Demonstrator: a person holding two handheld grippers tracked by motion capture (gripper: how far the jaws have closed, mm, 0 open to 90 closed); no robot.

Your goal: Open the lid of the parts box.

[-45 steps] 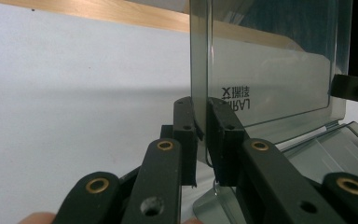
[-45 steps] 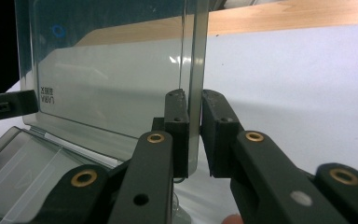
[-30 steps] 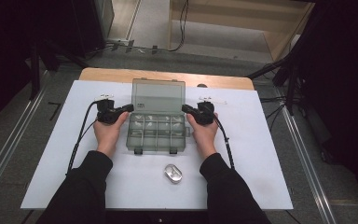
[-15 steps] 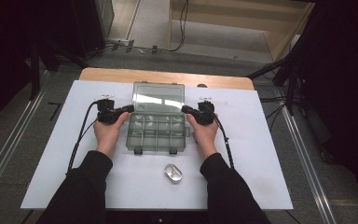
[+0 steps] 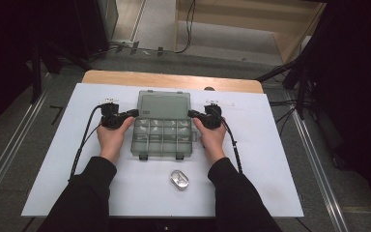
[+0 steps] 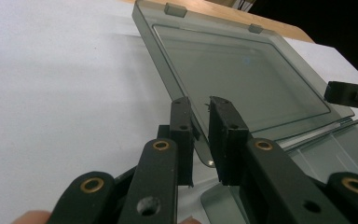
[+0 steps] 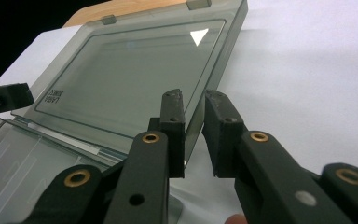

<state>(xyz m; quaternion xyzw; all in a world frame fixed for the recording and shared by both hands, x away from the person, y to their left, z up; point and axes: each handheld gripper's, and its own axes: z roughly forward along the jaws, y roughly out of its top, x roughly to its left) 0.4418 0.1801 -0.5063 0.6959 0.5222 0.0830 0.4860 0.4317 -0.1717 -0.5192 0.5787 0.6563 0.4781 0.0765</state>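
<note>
Now each gripper, left gripper [image 5: 134,113] at nine o'clock, right gripper [image 5: 192,113] at three, has narrowly parted jaws straddling the lid [image 5: 164,104] edge, unclamped.

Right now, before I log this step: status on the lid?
Left tool, right tool: jaws slightly apart, astride side edges of lid. Lid open, tilted back. Small tin lies apart from box.

You have two grippers, the left gripper [image 5: 134,113] and right gripper [image 5: 192,114]; one compartment box [image 5: 163,137] between your fingertips, with one lid [image 5: 163,105] lying open at the tips; two latches [image 5: 143,157] on its near edge, behind your fingers; one small metal tin [image 5: 179,179] behind both fingertips, near your sleeves; one white table [image 5: 53,164].
</note>
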